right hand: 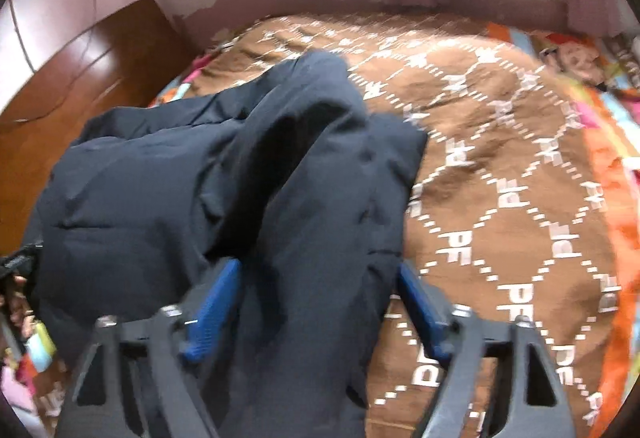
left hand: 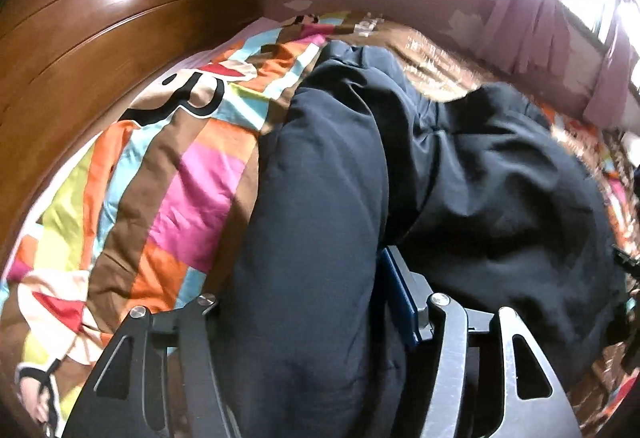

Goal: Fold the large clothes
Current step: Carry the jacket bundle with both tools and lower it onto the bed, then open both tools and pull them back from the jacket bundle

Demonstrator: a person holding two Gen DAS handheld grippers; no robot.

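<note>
Navy padded jacket (right hand: 224, 173) lies bunched on the bed quilt (right hand: 500, 165), extending toward 12 o'clock. Right gripper (right hand: 316, 302) stands open astride a fold (pads clear); left gripper (left hand: 308, 302) likewise open, likely releasing a laid fold

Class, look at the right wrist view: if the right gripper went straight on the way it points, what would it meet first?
The dark navy jacket. Its fabric already lies between the open blue pads of the right gripper, so contact would come almost at once. The brown patterned bedcover lies beneath and beyond it, though depth is hard to judge.
</note>
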